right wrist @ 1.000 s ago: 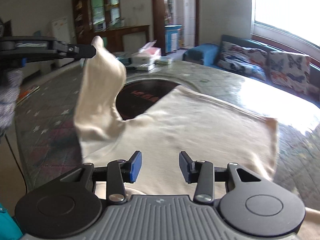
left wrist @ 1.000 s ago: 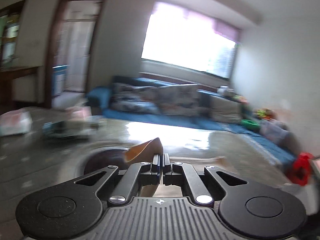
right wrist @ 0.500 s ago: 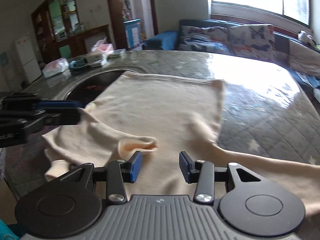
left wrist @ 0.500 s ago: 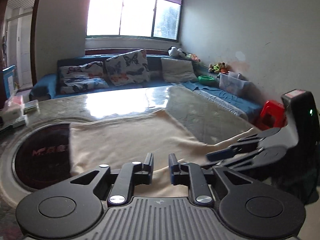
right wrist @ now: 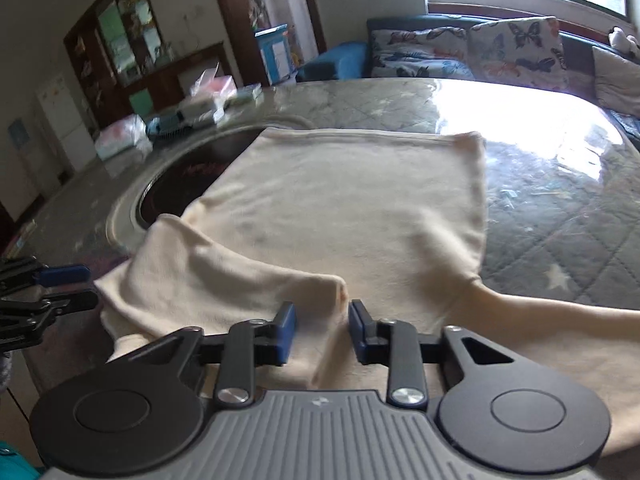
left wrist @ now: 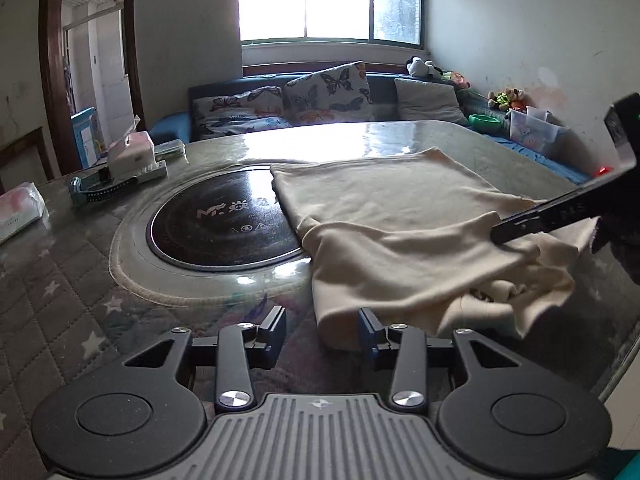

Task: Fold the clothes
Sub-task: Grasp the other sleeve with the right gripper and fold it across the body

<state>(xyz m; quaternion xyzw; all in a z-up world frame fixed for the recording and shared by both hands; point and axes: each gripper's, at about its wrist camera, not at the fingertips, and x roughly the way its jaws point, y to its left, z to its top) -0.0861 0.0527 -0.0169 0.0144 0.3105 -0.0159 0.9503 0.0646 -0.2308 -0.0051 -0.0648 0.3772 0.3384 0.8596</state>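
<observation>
A cream long-sleeved garment (left wrist: pixel 384 216) lies on the glass-topped table, its body flat and one sleeve folded across it. My left gripper (left wrist: pixel 322 330) is open and empty, just short of the garment's near folded edge. My right gripper (right wrist: pixel 322 322) is open over the folded sleeve end (right wrist: pixel 320 292), holding nothing; in the left wrist view it shows at the right (left wrist: pixel 516 226) above the cloth. The other sleeve (right wrist: pixel 560 312) trails to the right. The left gripper shows at the left edge of the right wrist view (right wrist: pixel 52 288).
A round black hotplate (left wrist: pixel 224 224) is set into the table (left wrist: pixel 60 280), partly under the garment. Tissue boxes and packets (left wrist: pixel 132 152) stand at the table's far left. A sofa with butterfly cushions (left wrist: pixel 328 96) lies behind. The table edge (left wrist: pixel 616 360) is close on the right.
My left gripper, shut on the raised sleeve a second ago, carried it down across the garment, let go and opened wide. My right gripper stayed open and moved over the folded sleeve end.
</observation>
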